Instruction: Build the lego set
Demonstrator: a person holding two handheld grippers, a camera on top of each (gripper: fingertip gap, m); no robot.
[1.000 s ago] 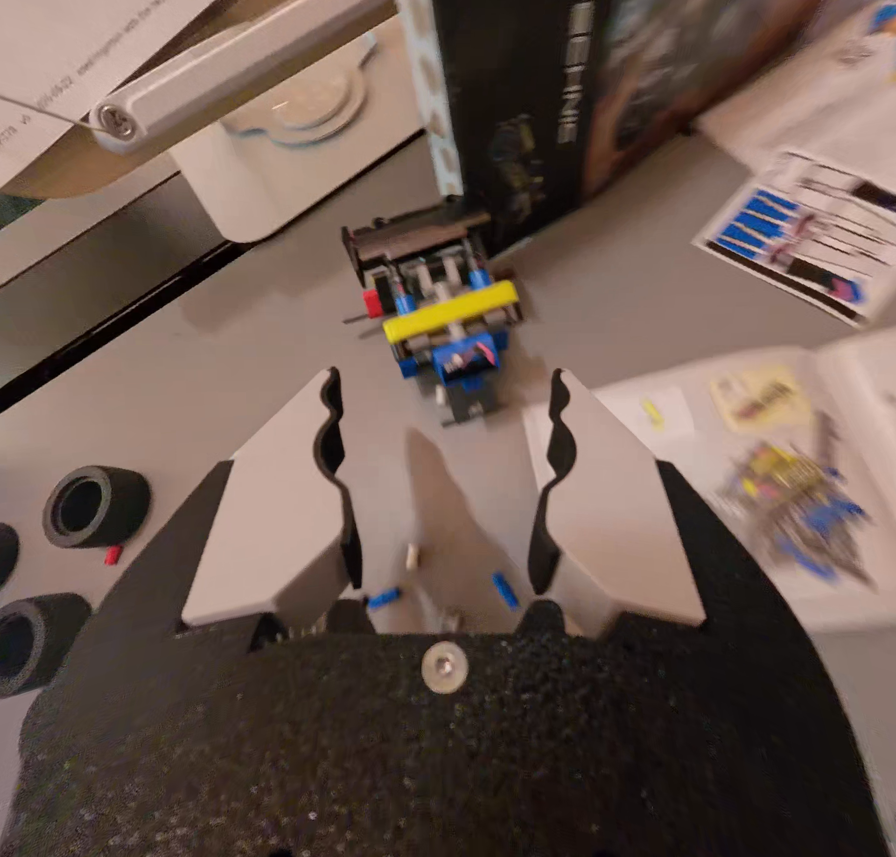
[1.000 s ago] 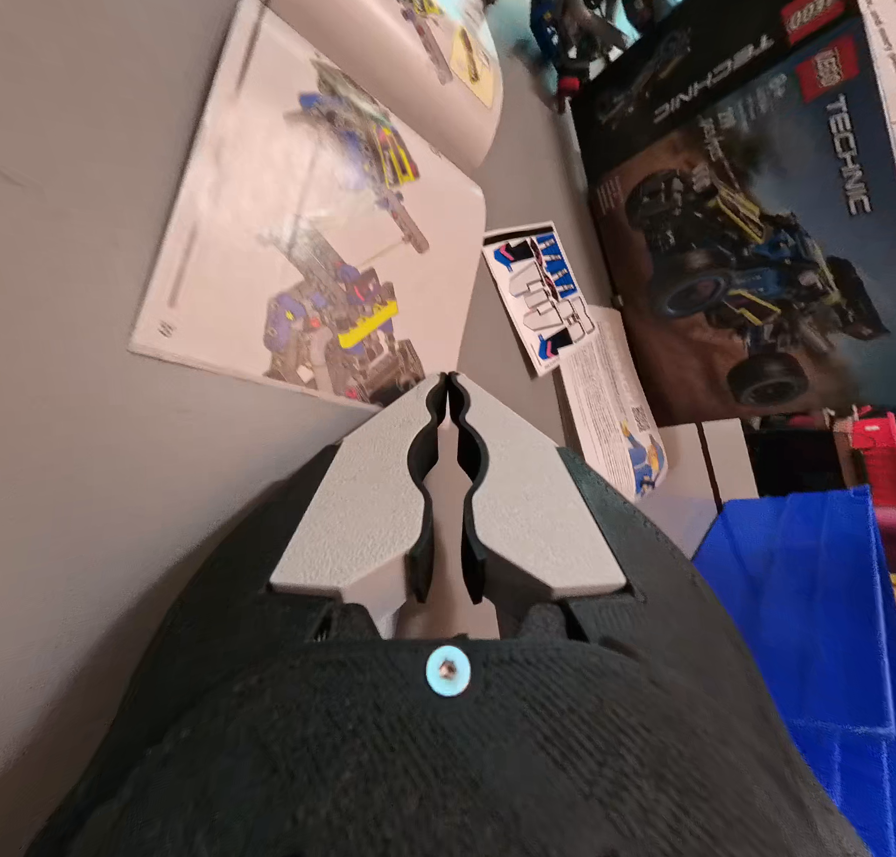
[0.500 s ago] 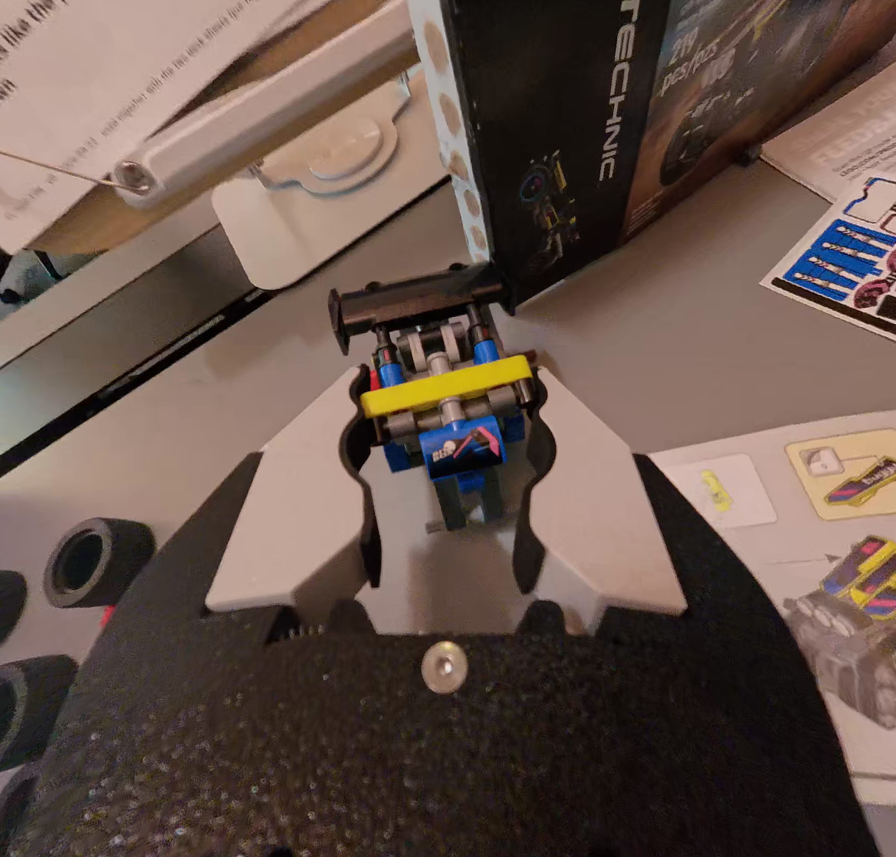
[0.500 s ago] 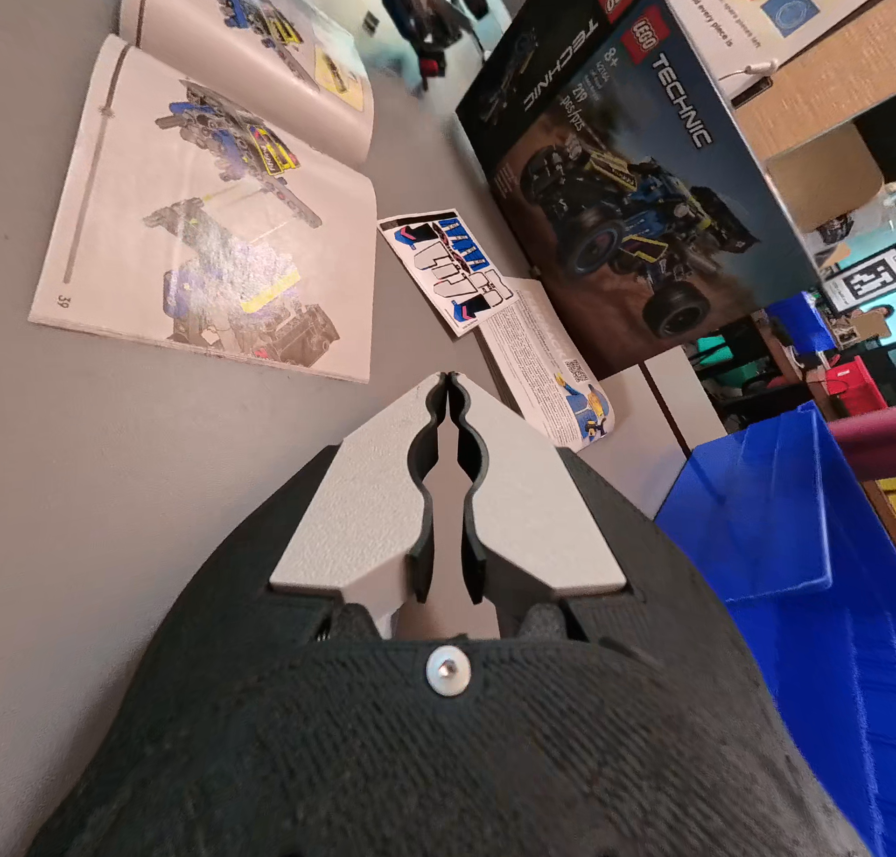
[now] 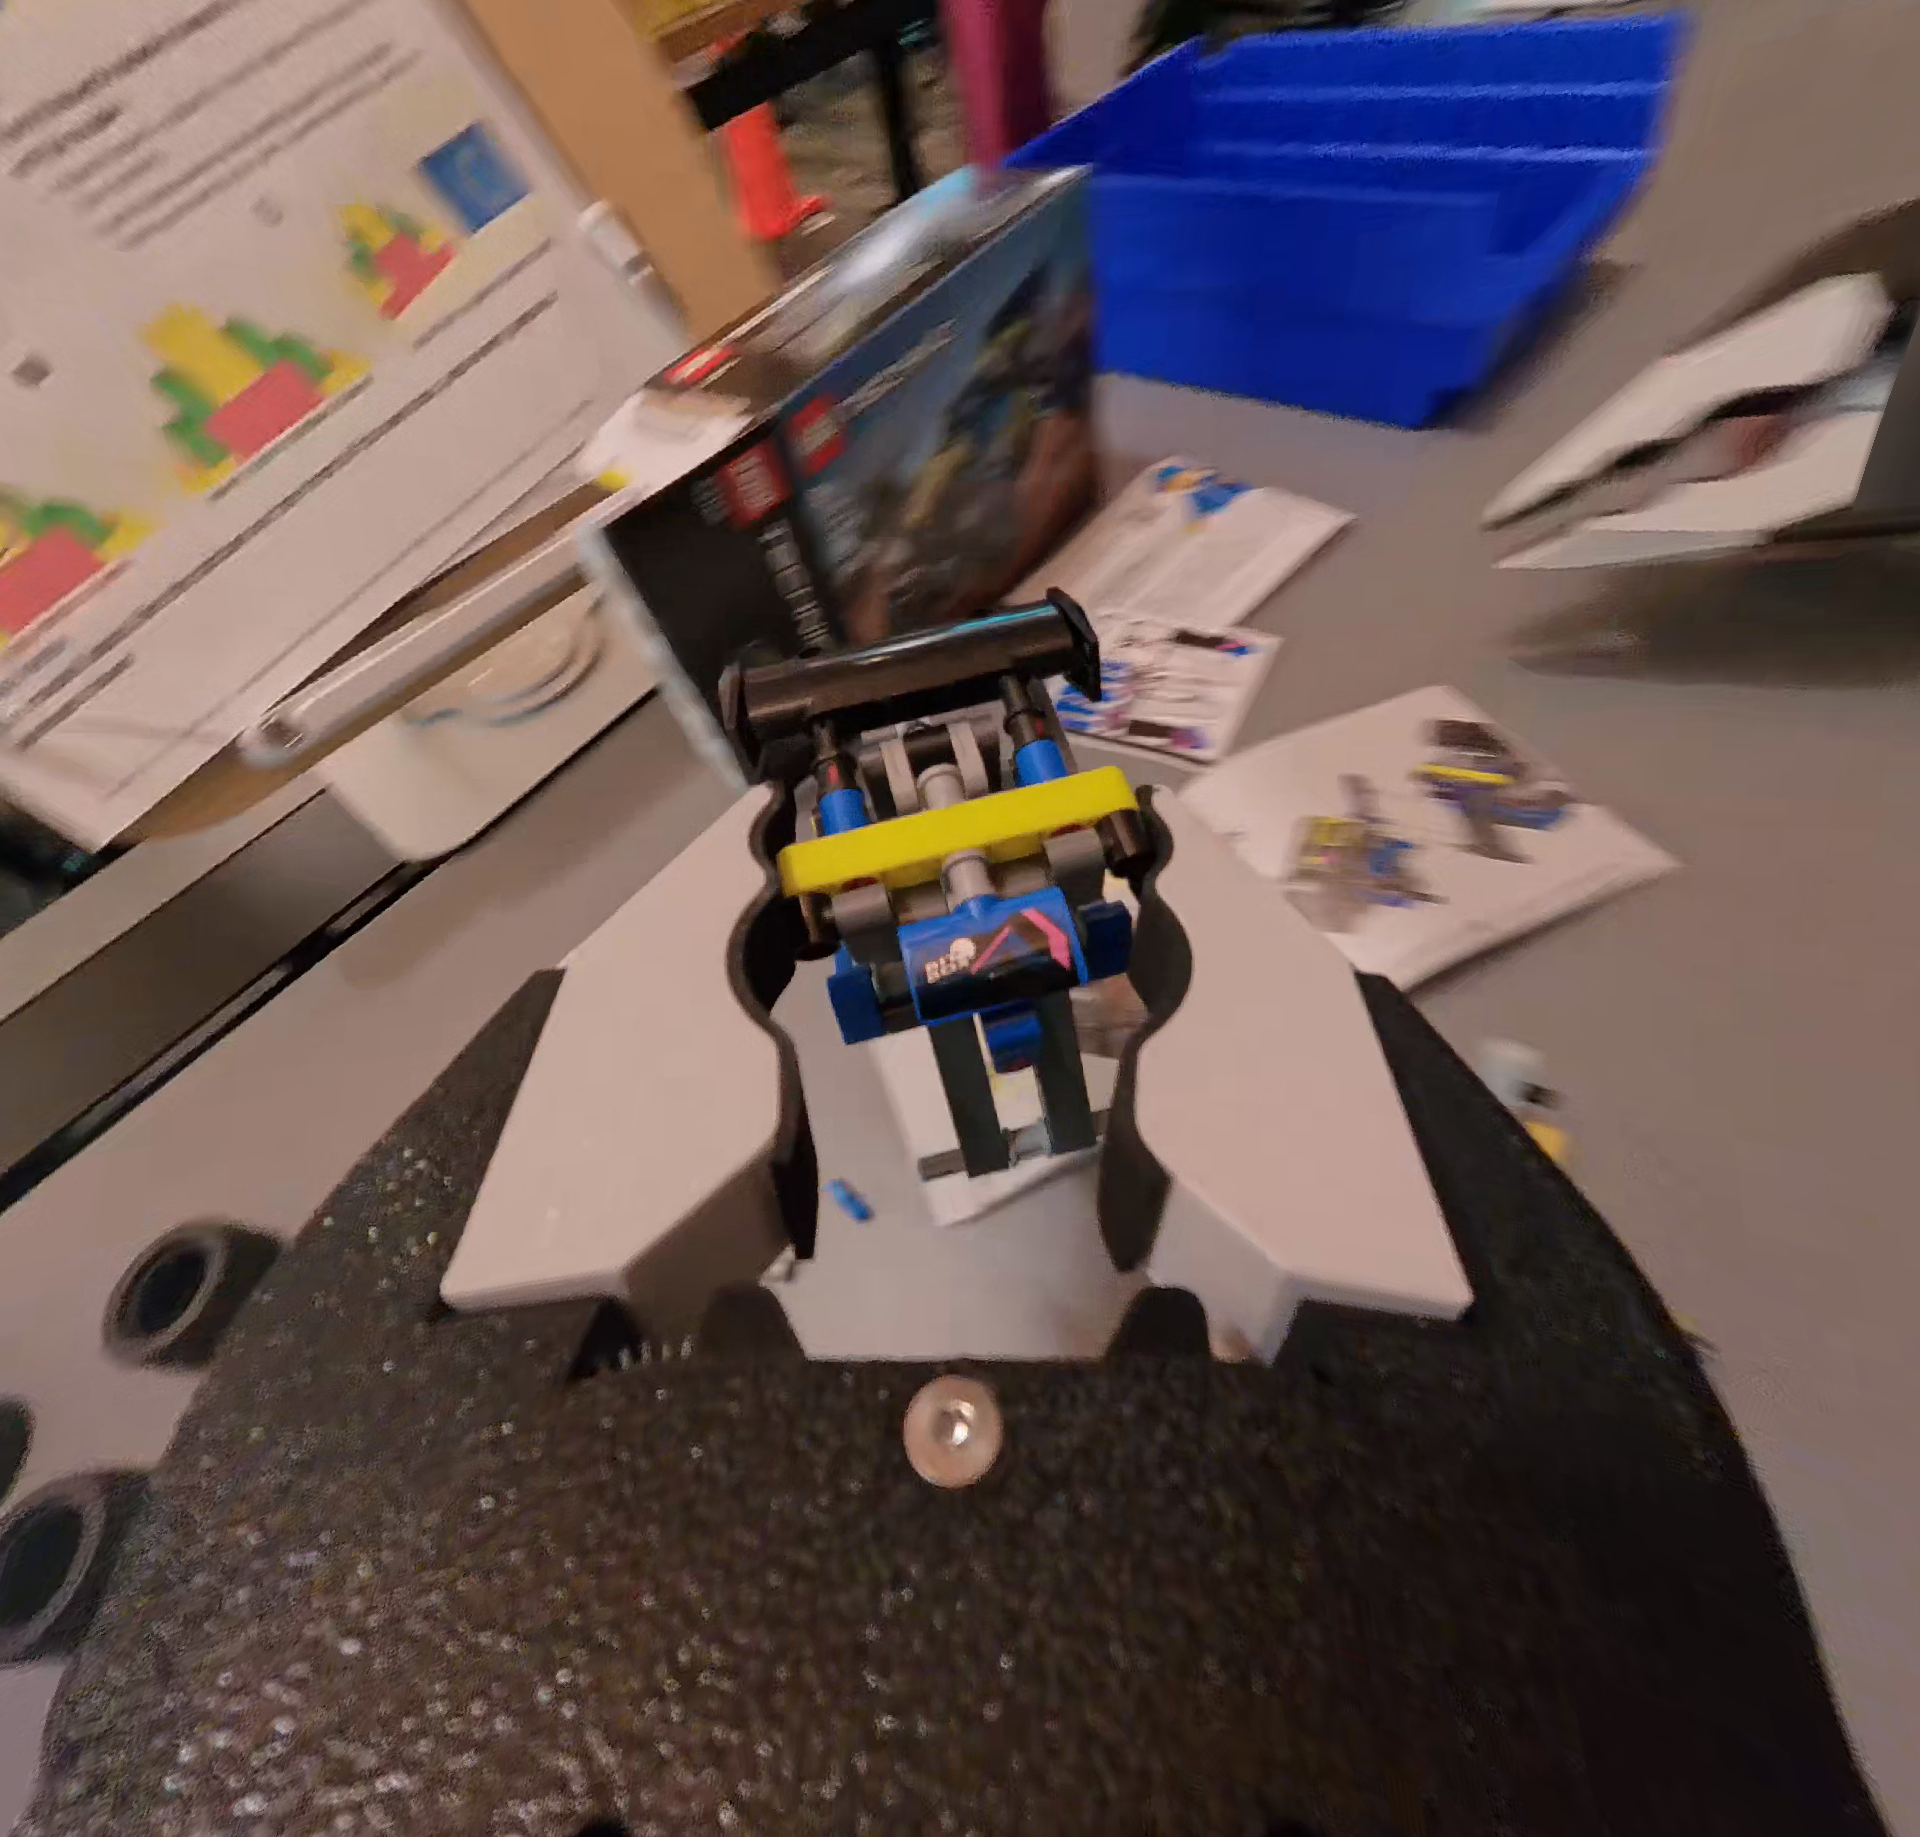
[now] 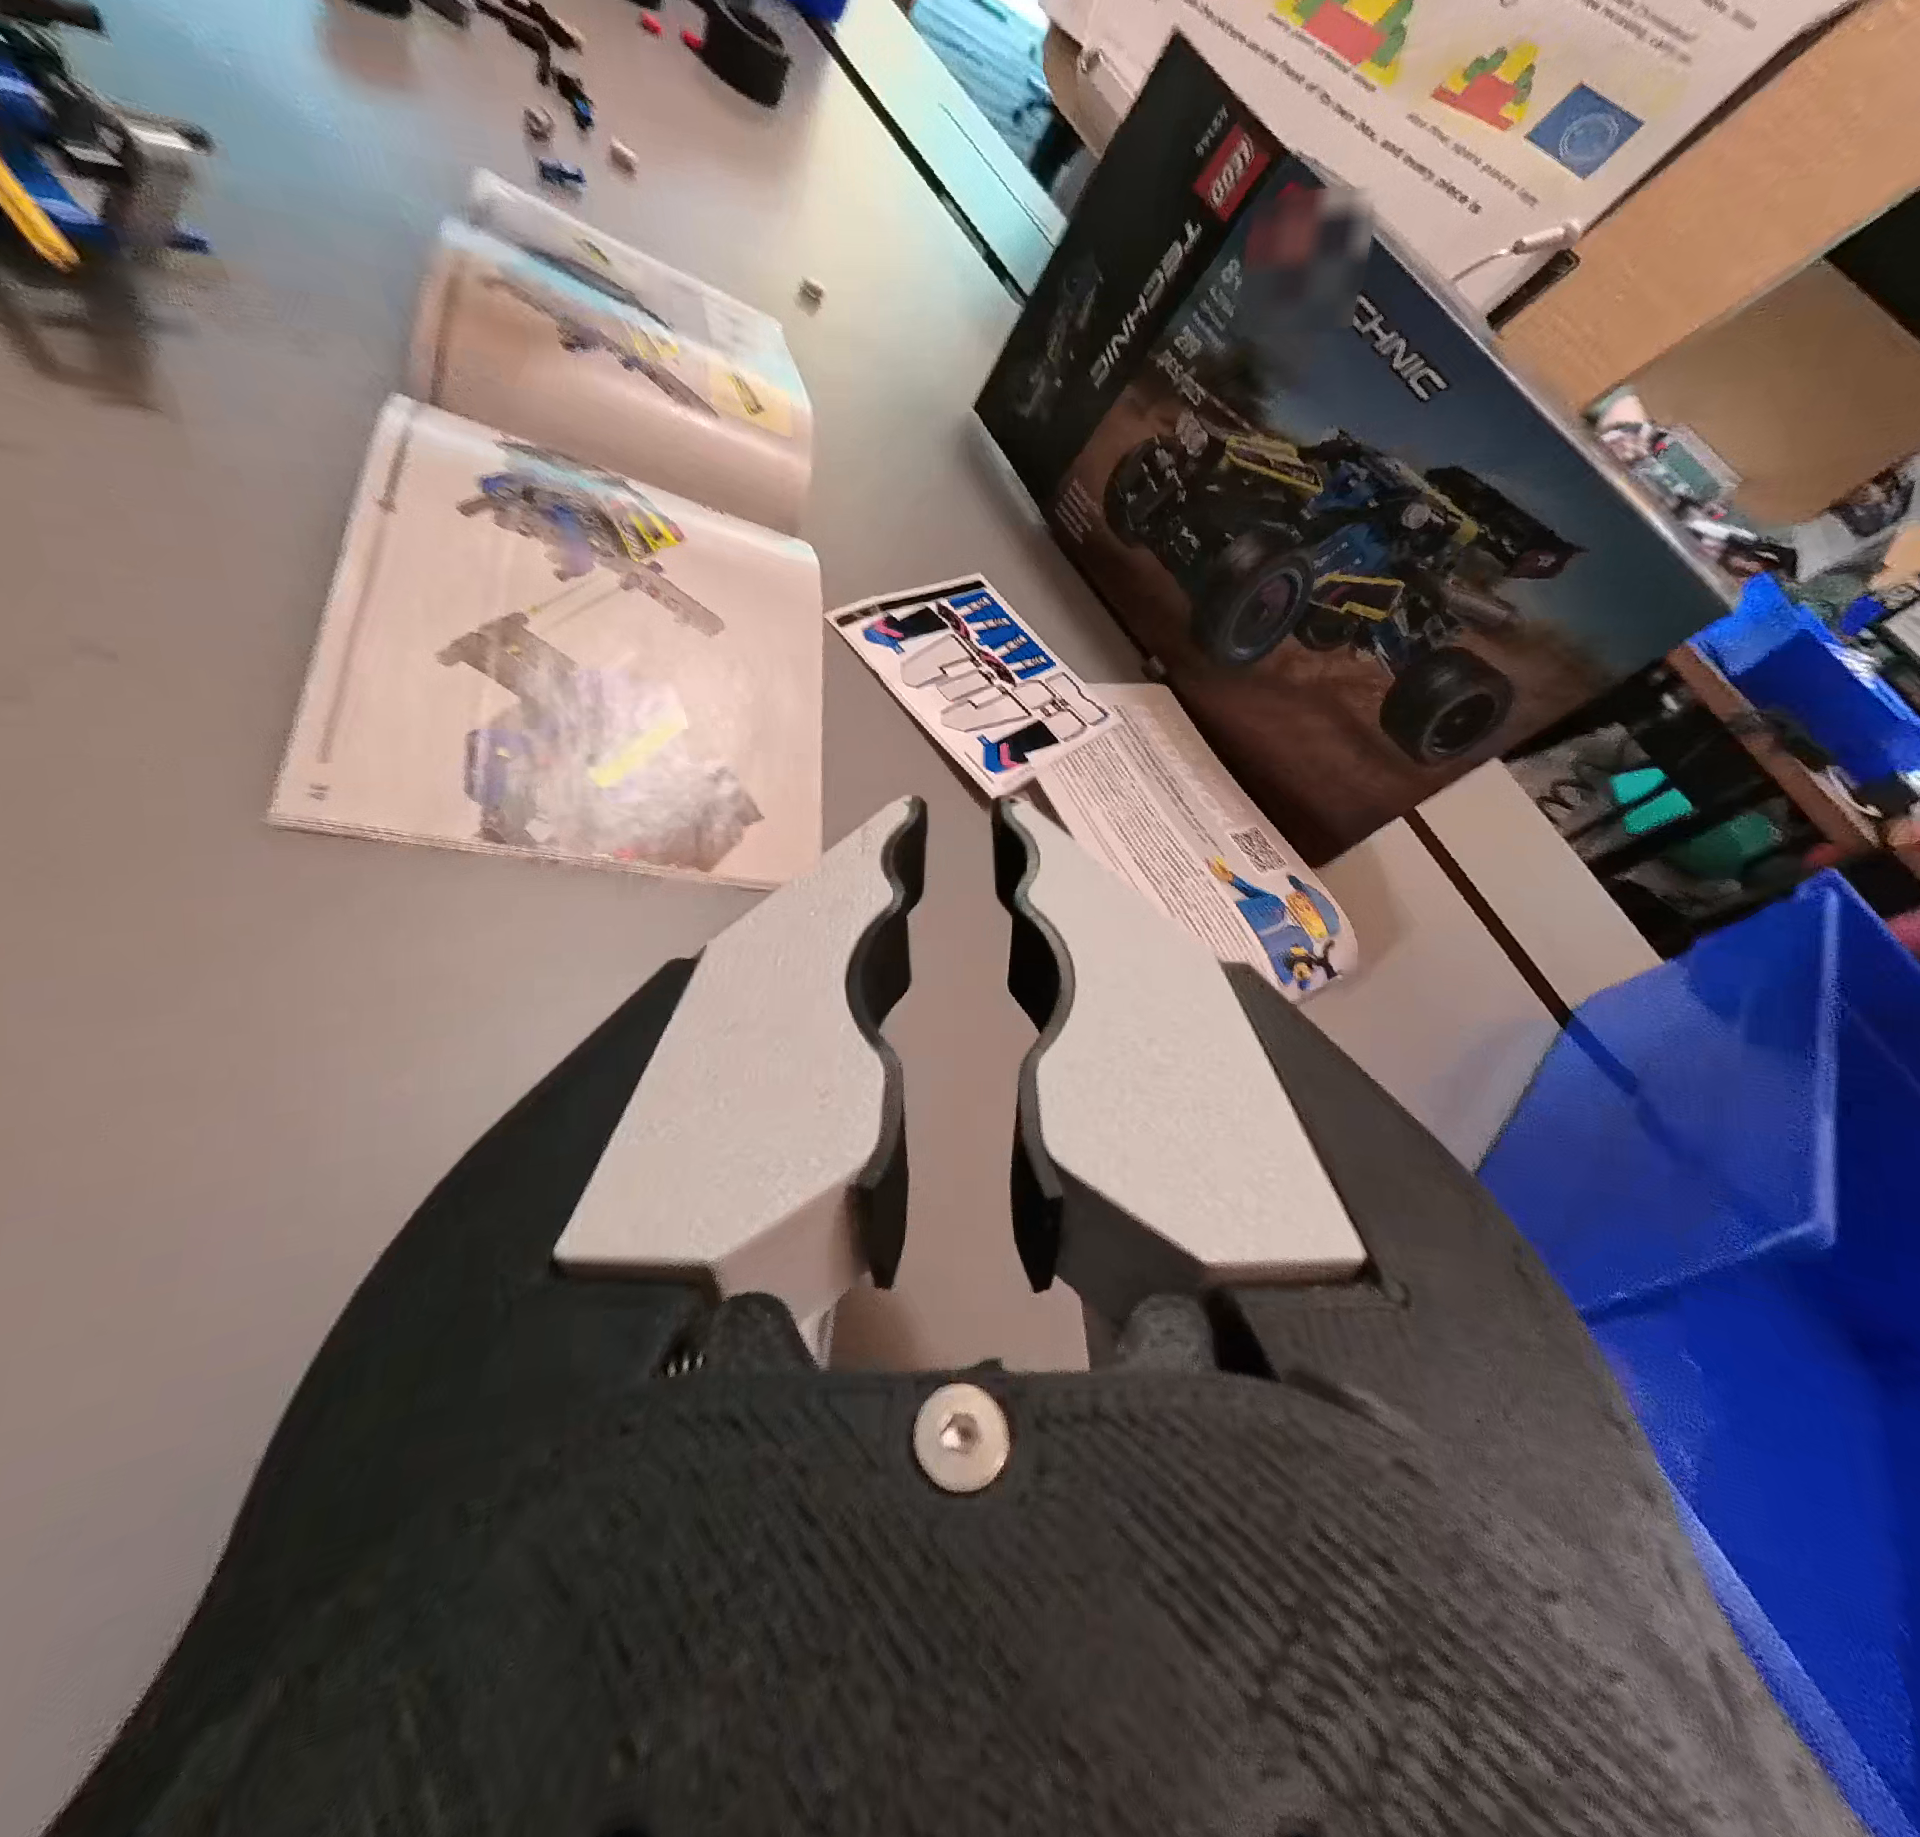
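My left gripper is shut on a small brick-built model with a yellow beam, blue parts, grey core and a black wing bar on its far end. Both pads press on its sides, and it hangs above the grey table. The same model shows as a blurred blue and yellow shape at the far left of the right wrist view. My right gripper is open by a narrow gap and empty, hovering over the table near a sticker sheet.
A dark toy box stands at the table's back, with an open instruction booklet, a leaflet and a blue bin nearby. Black tyres and small loose parts lie on the table. About 25 cm separates my left fingertips from my right.
My left gripper moved up to the model, shut on its sides, then lifted it and swung it right. My right gripper rose and its jaws parted slightly.
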